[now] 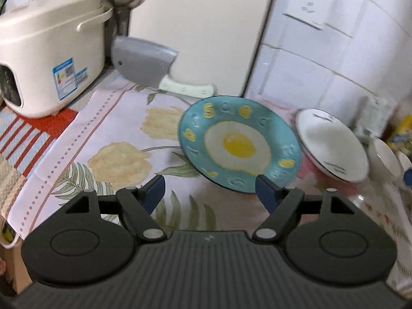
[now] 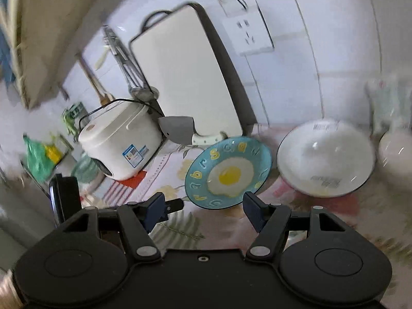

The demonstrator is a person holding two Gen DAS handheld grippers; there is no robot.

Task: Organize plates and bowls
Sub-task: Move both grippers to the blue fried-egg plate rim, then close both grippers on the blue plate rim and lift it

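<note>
The blue egg plate lies flat on the bench — right ahead of the left claw. Both claws are wide apart and empty; the right claw also faces it.

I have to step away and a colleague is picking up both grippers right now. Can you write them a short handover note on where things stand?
Left gripper: open, empty, hovering just short of the blue egg plate.
Right gripper: open, empty, also facing that plate.
Things: the blue egg plate lies on the floral cloth. To its right sits a white bowl with a dark rim, and a smaller white bowl beyond it at the edge of view. A cleaver leans behind the plate, next to the rice cooker.
Done: nothing appears stacked or held.
Left: all of the plates and bowls remain to be organized.
</note>
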